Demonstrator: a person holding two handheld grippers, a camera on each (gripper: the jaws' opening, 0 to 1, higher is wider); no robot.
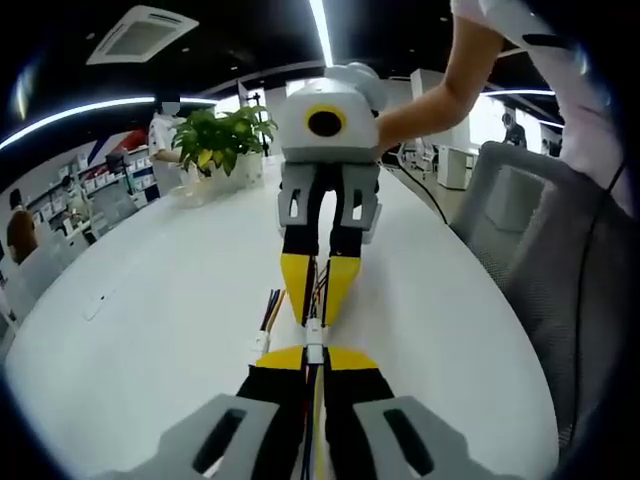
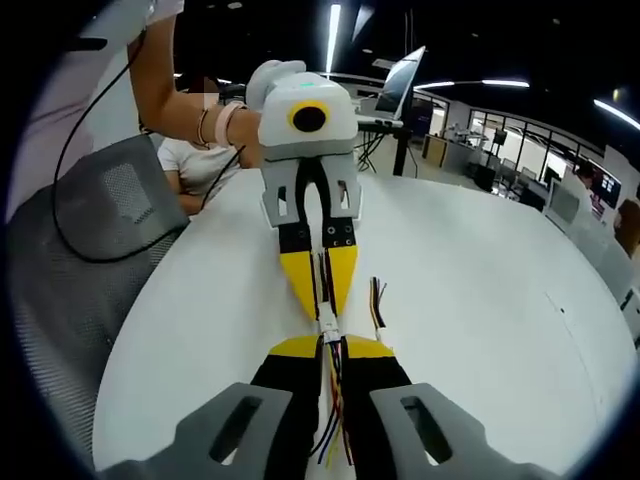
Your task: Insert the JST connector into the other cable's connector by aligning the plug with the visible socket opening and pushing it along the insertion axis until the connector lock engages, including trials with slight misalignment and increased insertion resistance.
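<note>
JST connectors meet between two sets of tongs above the table

JST connector pair point(image 1: 315, 340) sits in the narrow space between the two facing sets of yellow-tipped tongs, above the white table point(image 1: 150, 330). In the left gripper view, the left tongs point(image 1: 315, 362) rise from the bottom, clenched on their cable point(image 1: 312, 420), whose white plug sticks out just past the tips. The right tongs point(image 1: 318, 305) come in from the far side, tips pointing back toward the camera, clenched on the other cable's coloured wires point(image 1: 320, 285). The two white housings touch end to end; whether the lock has engaged cannot be told.

In the right gripper view the same meeting shows from the opposite side: the right tongs point(image 2: 330, 350) grasp a bundle of coloured wires point(image 2: 335, 410), and the left tongs point(image 2: 325, 300) face them with the white connector point(image 2: 328, 322) between.

A spare cable point(image 1: 268, 318) lies on the table just beside the tips. A potted plant point(image 1: 222, 135) stands at the far end, and a grey mesh chair point(image 1: 540, 250) sits at the table's edge.
</note>
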